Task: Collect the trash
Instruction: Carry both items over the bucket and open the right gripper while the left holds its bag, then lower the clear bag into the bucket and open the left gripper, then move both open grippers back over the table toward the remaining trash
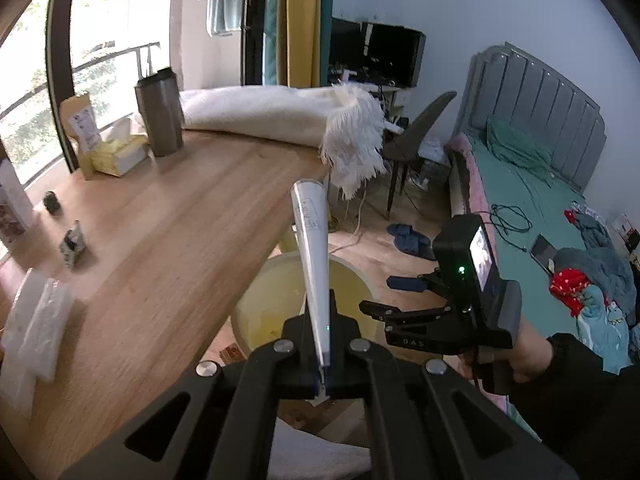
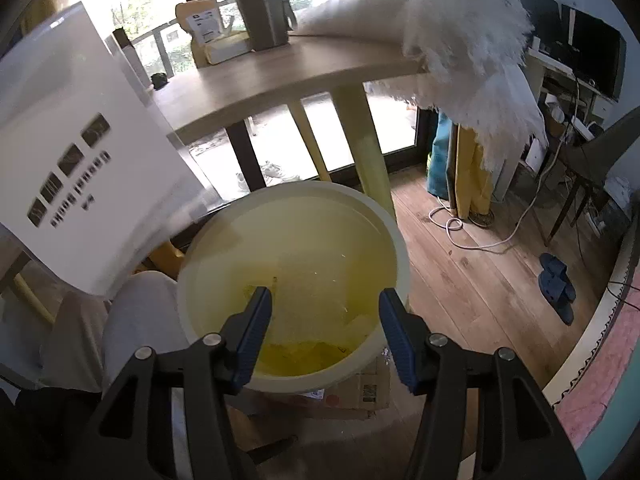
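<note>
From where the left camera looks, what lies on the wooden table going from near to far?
Clear plastic packaging → small crumpled wrapper → small dark round object → yellow tissue box → grey tumbler, with the folded white blanket along the far edge.

white box point(image 2: 76, 152) print blurred, edge-cropped

Right gripper point(image 2: 325, 334) open, blue-padded fingers point(image 2: 253, 334) wide apart, poised over pale yellow bin point(image 2: 390, 236). White box point(image 2: 76, 152) with dark print at left, blurred, above bin's left rim. Wooden table point(image 2: 272, 84) behind; grey tumbler point(image 2: 262, 14), fringed white blanket point(image 2: 460, 40) on it.
</note>
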Demonstrator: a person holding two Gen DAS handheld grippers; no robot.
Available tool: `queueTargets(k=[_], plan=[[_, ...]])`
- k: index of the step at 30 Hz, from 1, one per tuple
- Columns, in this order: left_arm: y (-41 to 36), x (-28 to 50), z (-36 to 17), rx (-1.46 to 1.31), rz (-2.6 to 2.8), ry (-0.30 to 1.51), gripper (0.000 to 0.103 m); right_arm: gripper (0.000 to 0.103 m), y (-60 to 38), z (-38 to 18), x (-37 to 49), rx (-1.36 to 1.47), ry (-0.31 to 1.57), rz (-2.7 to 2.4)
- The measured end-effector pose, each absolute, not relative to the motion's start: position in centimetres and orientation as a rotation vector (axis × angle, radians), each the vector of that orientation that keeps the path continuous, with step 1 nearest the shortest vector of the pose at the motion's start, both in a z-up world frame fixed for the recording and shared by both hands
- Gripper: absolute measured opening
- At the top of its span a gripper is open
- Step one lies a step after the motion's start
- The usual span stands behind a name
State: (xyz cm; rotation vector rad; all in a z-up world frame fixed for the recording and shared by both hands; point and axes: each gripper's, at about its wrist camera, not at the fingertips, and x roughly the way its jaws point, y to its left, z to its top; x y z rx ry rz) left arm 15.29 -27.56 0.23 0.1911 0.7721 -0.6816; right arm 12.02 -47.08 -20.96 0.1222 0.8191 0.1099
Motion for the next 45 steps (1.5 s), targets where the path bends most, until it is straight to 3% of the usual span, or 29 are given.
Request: queueTargets(k=[7,20,22,23,24,26,45], plan=[[-29.7,17.2,-1.8,0.222,-0.723,0.788,0.001,0.053,-49.3,-21.8,12.5,0.149,0.836,0.053],[-33.6,21.8,-10.3,0.236,-0.774,0.960,0.001,0.053,-51.7,-22.7,12.1,0.166,0.866,-0.017],[-34.1,22.1,-11.0,0.251,-0.776,0.993,0.005,0.053,-51.5,-22.7,12.1,0.169,0.869,-0.019],[-34.4,22.2,-11.3,0.268,-0.769,1.002,0.016,0.053,-51.5,-22.8,12.1,0.169,0.871,-0.018],[-34.5,22.2,-11.5,0.276,-0.761,1.001,0.037,0.053,-51.5,-22.7,12.2,0.168,0.872,-0.018],[-34.4,22.3,-11.4,0.256,-0.759,1.001,0.055,0.053,-51.4,-22.6,12.3,0.161,0.871,-0.017],[-31.2,20.4,-7.7,0.198,-0.746,0.933,0.056,0.053,-49.4,-19.3,11.5,0.116,0.786,-0.002]])
